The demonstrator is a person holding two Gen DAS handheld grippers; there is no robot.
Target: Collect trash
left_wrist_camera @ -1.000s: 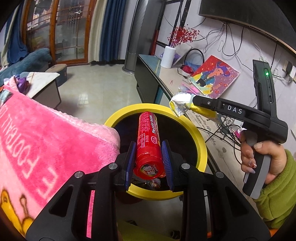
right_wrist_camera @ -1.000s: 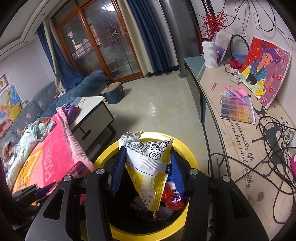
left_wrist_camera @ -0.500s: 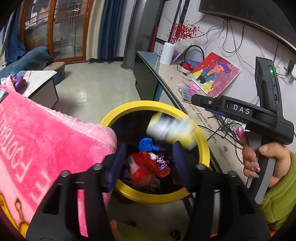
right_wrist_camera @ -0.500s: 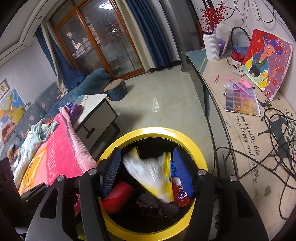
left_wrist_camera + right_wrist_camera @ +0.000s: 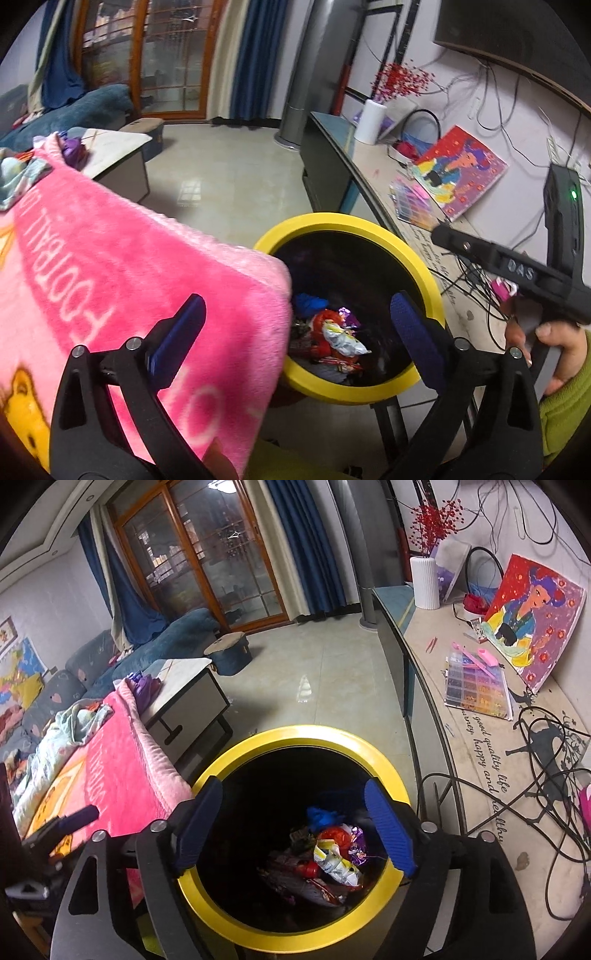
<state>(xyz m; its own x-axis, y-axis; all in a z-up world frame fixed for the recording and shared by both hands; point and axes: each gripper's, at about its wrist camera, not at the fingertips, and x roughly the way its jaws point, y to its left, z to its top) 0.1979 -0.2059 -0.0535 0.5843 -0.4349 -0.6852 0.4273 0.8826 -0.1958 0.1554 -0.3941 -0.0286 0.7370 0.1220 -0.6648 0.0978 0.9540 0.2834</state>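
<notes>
Over the yellow bin [image 5: 295, 734]: right claw [image 5: 293, 786] let go and spread wide, just been opening, with nothing between its blue pads [image 5: 388, 830]; left claw [image 5: 297, 302] let go too, spread wide, just been opening, holding nothing, half over the pink blanket [image 5: 129, 277] and half over the bin.

Down at the bottom of the bin: trash [image 5: 336, 860], a heap of wrappers, something red, a white and yellow bag, something blue behind; all of it inside, none on the rim. Looks like this drop is done; both claws free for more.

Hard to say how much is left; no loose trash seen on the floor, the blanket or the counter [image 5: 480, 760]; only a bead box [image 5: 476, 686], a painting [image 5: 532, 616], a vase [image 5: 424, 579] and cables [image 5: 546, 775] there, most likely things to keep. Maybe more trash out of sight; next, likely a look round for it.

From the left view only: the right claw seen from the side; a hand [image 5: 554, 343] in a green sleeve on its handle; a small green light on its back; the blanket up close, with big white letters.

From the right view only: a look straight down into the bin, with the whole heap clear; the left claw's tip low at the left edge; a sofa [image 5: 122, 657] with clothes on it; more of the counter, with black writing and tangled cables.
</notes>
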